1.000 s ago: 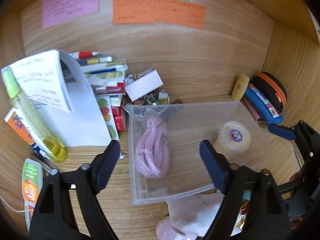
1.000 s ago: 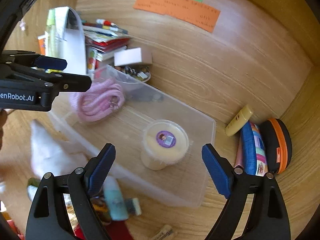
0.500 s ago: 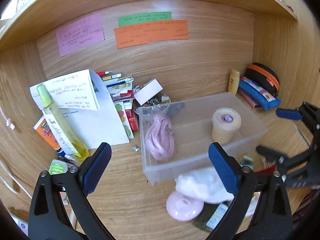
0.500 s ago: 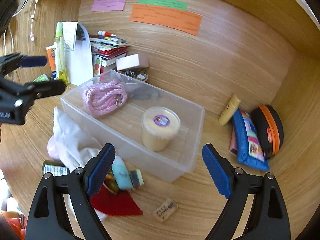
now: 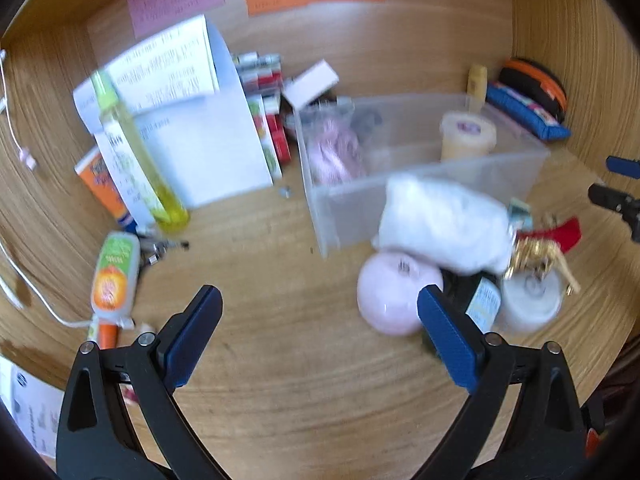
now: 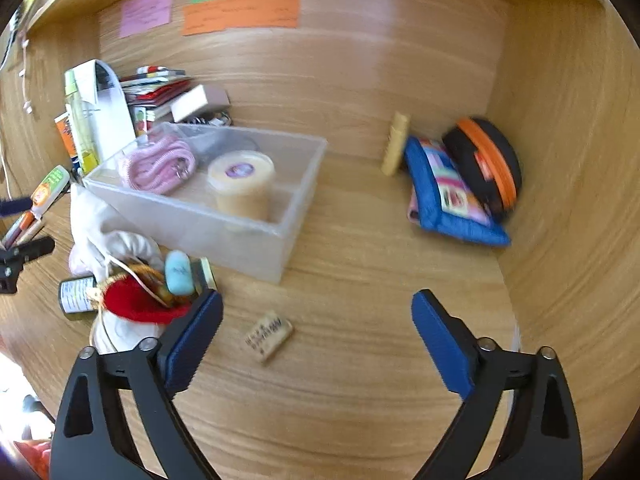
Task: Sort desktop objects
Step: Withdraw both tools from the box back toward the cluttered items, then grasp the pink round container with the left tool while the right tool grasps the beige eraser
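Note:
A clear plastic bin (image 5: 424, 184) (image 6: 256, 236) stands on the wooden desk. It holds a coiled pink cord (image 5: 336, 152) (image 6: 160, 164) and a cream lidded jar (image 5: 466, 138) (image 6: 242, 184). In front of it lie a white cloth bag (image 5: 444, 224) (image 6: 108, 240), a round pink case (image 5: 394, 296), a red pouch (image 6: 140, 300), a mint tube (image 6: 178, 272) and a small tan block (image 6: 269, 334). My left gripper (image 5: 318, 338) is open and empty over bare desk. My right gripper (image 6: 316, 338) is open and empty, near the tan block.
A yellow spray bottle (image 5: 132, 152), white papers (image 5: 192, 120), stacked books (image 6: 158, 92) and an orange-green tube (image 5: 114, 276) are on the left. A blue pouch (image 6: 444, 196), a black-orange case (image 6: 486, 164) and a small yellow bottle (image 6: 396, 144) sit in the right corner.
Both grippers have pulled back and away from the bin, which now lies farther off. The jar stays inside the bin. Both views are blurred by motion.

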`<state>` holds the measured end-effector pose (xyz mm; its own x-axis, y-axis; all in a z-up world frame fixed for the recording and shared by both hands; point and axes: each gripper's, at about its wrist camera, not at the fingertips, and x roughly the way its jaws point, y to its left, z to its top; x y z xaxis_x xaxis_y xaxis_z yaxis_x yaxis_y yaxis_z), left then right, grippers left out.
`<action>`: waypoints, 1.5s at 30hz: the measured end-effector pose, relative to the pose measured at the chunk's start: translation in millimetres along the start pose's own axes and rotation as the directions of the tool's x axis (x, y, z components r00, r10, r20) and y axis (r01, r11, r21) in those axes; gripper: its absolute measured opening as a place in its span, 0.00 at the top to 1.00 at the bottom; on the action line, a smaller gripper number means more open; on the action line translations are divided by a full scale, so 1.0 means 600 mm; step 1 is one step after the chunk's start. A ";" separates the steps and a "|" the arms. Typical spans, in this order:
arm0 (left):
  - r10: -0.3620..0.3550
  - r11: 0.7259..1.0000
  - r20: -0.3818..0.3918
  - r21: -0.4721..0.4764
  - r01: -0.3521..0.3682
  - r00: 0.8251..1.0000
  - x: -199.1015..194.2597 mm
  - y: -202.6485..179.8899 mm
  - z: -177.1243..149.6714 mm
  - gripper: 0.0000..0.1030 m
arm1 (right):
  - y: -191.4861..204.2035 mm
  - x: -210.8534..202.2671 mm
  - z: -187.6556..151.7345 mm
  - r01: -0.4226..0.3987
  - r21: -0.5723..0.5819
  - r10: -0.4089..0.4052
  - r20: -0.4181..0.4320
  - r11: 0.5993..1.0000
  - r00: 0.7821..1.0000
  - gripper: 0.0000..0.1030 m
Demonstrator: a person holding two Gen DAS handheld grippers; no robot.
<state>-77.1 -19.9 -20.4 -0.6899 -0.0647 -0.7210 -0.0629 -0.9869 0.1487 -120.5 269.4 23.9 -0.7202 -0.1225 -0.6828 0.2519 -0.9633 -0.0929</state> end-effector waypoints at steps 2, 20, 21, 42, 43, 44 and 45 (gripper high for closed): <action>-0.003 1.000 -0.025 0.001 0.003 1.000 0.011 -0.002 -0.010 0.04 | -0.005 0.007 -0.012 -0.004 0.018 0.004 -0.026 1.000 1.000 0.06; -0.098 0.995 -0.112 0.008 0.099 0.989 0.075 -0.031 -0.011 0.04 | 0.012 0.079 -0.051 -0.115 0.011 0.115 -0.155 0.993 0.981 0.08; -0.104 0.994 -0.116 0.003 0.105 0.988 0.078 -0.032 -0.009 0.04 | 0.013 0.080 -0.051 -0.124 0.016 0.125 -0.156 0.992 0.980 0.14; -0.088 0.994 -0.098 -0.077 0.081 0.991 0.088 -0.020 0.001 0.39 | 0.006 0.093 -0.044 -0.184 0.086 0.196 -0.162 0.979 0.967 0.73; -0.084 0.994 -0.095 -0.081 0.077 0.992 0.086 -0.018 -0.001 0.39 | 0.001 0.093 -0.044 -0.184 0.095 0.197 -0.159 0.978 0.967 0.73; -0.079 0.994 -0.091 -0.087 0.071 0.993 0.084 -0.015 -0.002 0.39 | -0.003 0.092 -0.043 -0.184 0.106 0.199 -0.155 0.977 0.968 0.73; -0.069 0.994 -0.085 -0.093 0.061 0.994 0.079 -0.012 -0.004 0.39 | -0.007 0.091 -0.041 -0.182 0.114 0.198 -0.151 0.977 0.968 0.73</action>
<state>-108.0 -16.4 -57.2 -0.6202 -0.0090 -0.7844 -0.0372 -0.9985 0.0409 -144.9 272.8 -31.2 -0.5498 -0.2736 -0.7892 0.3040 -0.9456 0.1160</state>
